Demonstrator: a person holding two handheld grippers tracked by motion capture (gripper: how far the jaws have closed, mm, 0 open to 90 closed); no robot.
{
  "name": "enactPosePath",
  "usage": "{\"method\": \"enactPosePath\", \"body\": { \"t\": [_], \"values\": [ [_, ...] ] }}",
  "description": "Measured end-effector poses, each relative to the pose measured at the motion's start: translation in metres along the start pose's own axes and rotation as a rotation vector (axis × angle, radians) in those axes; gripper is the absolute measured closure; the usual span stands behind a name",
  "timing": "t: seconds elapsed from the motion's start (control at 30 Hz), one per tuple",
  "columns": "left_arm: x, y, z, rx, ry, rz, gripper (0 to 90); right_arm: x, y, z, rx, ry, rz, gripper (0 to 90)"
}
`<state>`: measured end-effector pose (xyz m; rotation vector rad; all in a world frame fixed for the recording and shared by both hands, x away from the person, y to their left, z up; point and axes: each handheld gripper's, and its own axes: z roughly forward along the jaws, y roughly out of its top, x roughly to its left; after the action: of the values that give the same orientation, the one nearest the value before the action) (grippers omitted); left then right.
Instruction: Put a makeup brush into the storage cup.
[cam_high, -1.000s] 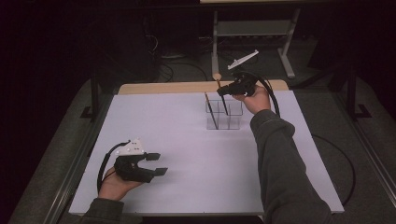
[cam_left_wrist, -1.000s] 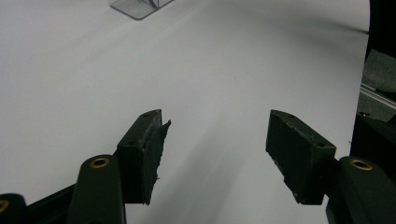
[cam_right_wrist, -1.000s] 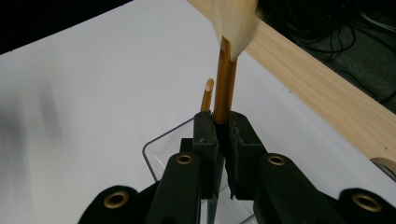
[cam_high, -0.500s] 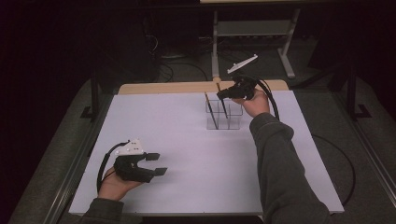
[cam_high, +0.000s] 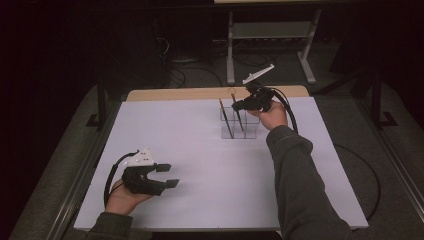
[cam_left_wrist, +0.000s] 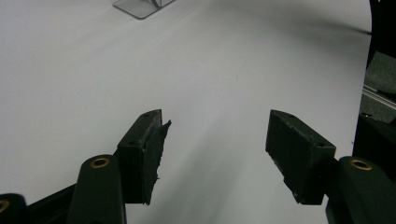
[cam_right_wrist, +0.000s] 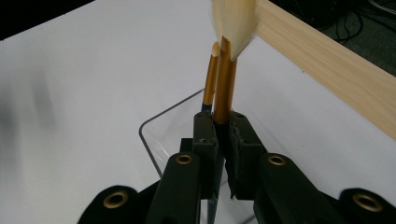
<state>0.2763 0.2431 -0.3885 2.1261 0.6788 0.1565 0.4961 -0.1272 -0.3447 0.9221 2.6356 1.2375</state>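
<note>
Right gripper (cam_right_wrist: 223, 140) clamping brush (cam_right_wrist: 224, 88), forearm outstretched

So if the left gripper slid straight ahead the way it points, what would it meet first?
Probably nothing soon: the left gripper faces bare white table; the clear organizer sits far ahead, off to the side.

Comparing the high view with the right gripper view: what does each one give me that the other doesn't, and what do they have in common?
High view alone: the left gripper resting open near the table's front left, both forearms, and a dark brush leaning in the clear organizer.

Right gripper view alone: the right gripper with jaws shut on a gold-ferruled brush, its pale bristles up, a second gold ferrule just behind.

Both: the white table top, its wooden far edge, and the organizer.
</note>
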Motion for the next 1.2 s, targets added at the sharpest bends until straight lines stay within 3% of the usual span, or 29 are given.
{"method": "enactPosePath", "body": {
  "t": [0.67, 0.8, 1.2],
  "values": [
    [0.002, -0.001, 0.001, 0.005, 0.001, -0.003, 36.6, 0.001, -0.011, 0.004, 0.001, -0.014, 0.018, 81.9],
    [0.002, -0.001, 0.001, 0.007, 0.002, 0.0, 36.6, 0.0, -0.013, 0.003, 0.001, -0.029, 0.027, 76.6],
    [0.003, -0.002, 0.002, 0.01, 0.005, -0.004, 36.4, 0.001, -0.019, -0.007, -0.009, -0.026, 0.032, 72.6]
  ]
}}
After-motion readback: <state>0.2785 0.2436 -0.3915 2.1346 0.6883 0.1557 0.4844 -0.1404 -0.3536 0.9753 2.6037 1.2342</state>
